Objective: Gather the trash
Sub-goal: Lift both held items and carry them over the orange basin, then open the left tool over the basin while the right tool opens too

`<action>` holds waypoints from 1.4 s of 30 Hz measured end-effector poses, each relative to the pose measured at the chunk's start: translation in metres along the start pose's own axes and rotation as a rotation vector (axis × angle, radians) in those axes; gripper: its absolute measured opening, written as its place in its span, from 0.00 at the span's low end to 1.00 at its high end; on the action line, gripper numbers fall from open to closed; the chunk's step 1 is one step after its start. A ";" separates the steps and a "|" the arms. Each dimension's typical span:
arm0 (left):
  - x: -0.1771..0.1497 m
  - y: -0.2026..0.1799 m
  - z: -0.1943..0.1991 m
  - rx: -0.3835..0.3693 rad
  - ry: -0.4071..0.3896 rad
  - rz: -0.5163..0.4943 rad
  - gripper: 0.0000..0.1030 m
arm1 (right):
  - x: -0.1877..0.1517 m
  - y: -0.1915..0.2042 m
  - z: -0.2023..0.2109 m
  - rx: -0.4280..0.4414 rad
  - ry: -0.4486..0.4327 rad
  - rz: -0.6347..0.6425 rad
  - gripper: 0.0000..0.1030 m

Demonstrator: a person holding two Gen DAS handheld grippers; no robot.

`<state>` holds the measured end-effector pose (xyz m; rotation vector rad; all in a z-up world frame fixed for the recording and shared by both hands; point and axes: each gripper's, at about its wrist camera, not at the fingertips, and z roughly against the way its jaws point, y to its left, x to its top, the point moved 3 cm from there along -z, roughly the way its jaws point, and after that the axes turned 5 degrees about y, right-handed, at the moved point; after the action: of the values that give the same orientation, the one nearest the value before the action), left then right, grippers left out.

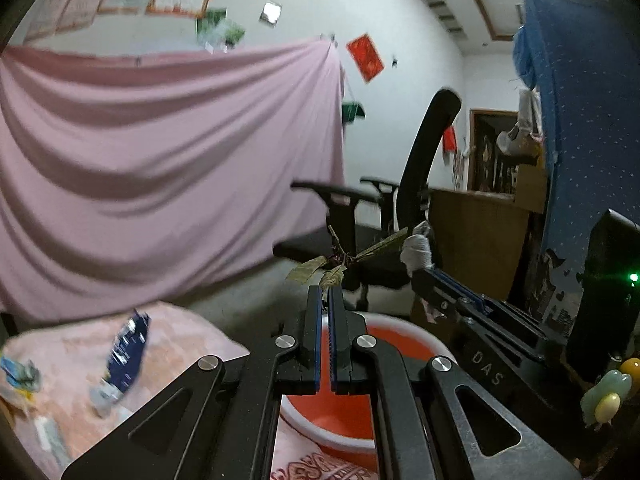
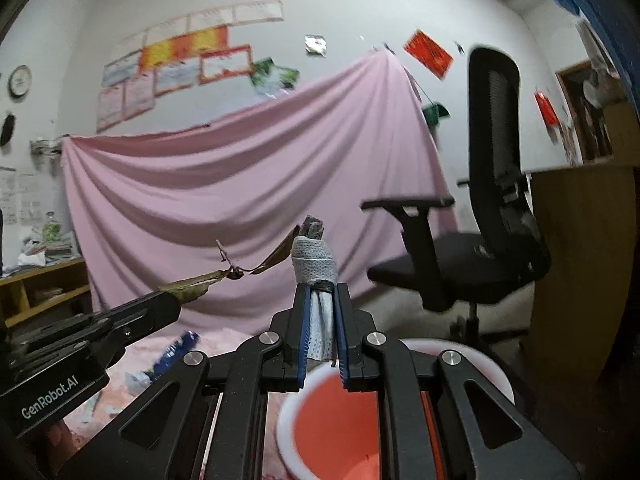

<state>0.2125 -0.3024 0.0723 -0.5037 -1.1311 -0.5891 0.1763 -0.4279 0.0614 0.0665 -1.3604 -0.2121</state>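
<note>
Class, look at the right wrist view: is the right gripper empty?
No, the right gripper is shut on a rolled white tissue wad that sticks up between its blue-padded fingers, above the red bucket.

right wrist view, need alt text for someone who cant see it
The right hand-held gripper is shut on a crumpled white wipe, held above an orange basin with a white rim. To its left, the left hand-held gripper grips a dried leafy twig; a pink sheet and black office chair stand behind.

Wrist views along each claw, close above red basin point(image 1: 384, 344) point(image 2: 336, 420), facing pink drape point(image 1: 160, 160) point(image 2: 240, 180); both shared.
</note>
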 end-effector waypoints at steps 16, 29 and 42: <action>-0.003 0.022 -0.056 -0.053 0.286 0.196 0.04 | -0.027 -0.033 -0.030 -0.043 0.197 -0.115 0.11; -0.010 0.046 -0.033 0.032 0.239 0.231 0.29 | -0.030 -0.030 -0.035 -0.049 0.234 -0.114 0.18; -0.014 0.077 0.020 0.177 0.115 0.248 0.56 | -0.017 -0.007 -0.022 -0.035 0.121 -0.059 0.50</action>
<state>0.2457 -0.2294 0.0606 -0.4426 -0.9834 -0.2954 0.1939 -0.4328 0.0392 0.0889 -1.2346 -0.2778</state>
